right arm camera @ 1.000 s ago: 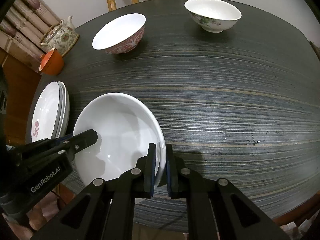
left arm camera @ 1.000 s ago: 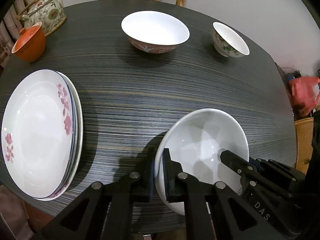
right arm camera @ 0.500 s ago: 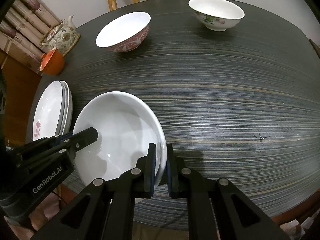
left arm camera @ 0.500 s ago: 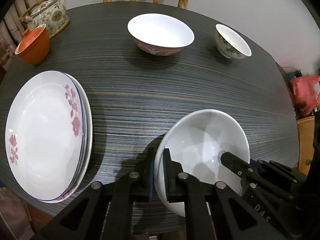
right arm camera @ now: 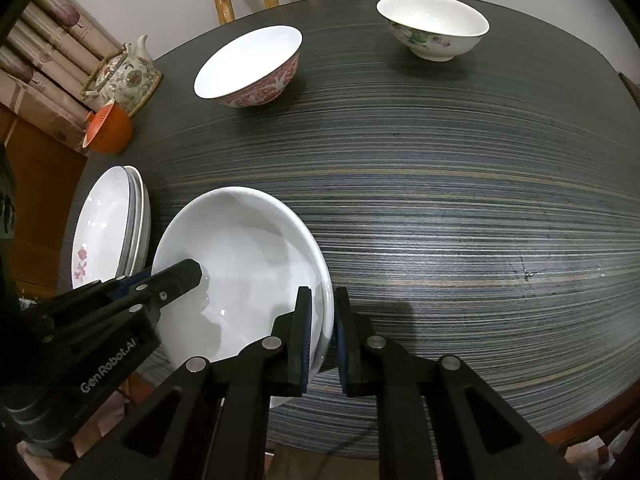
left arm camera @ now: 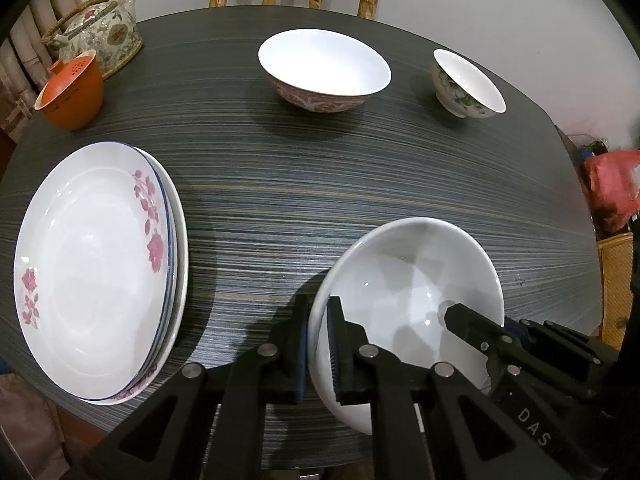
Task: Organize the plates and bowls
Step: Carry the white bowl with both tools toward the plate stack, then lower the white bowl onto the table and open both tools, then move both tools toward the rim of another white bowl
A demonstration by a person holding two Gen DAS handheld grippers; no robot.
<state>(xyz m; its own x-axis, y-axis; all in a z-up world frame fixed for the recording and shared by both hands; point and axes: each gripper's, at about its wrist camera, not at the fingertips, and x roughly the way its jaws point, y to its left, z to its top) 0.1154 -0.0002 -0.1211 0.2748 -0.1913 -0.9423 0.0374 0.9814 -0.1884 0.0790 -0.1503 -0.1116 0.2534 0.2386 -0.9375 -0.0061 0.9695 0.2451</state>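
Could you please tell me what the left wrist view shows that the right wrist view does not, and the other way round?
Only the left wrist view shows a red plastic bag beyond the table's edge. Only the right wrist view shows patterned rolls behind the teapot. Both show the plain white bowl pinched at opposite rims by the left tongs and right tongs, the stacked flowered plates, two patterned bowls and the orange cup.

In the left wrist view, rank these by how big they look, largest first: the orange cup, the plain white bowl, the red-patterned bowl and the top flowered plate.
1. Top flowered plate
2. Plain white bowl, though it sits nearest the camera, which flatters it
3. Red-patterned bowl
4. Orange cup
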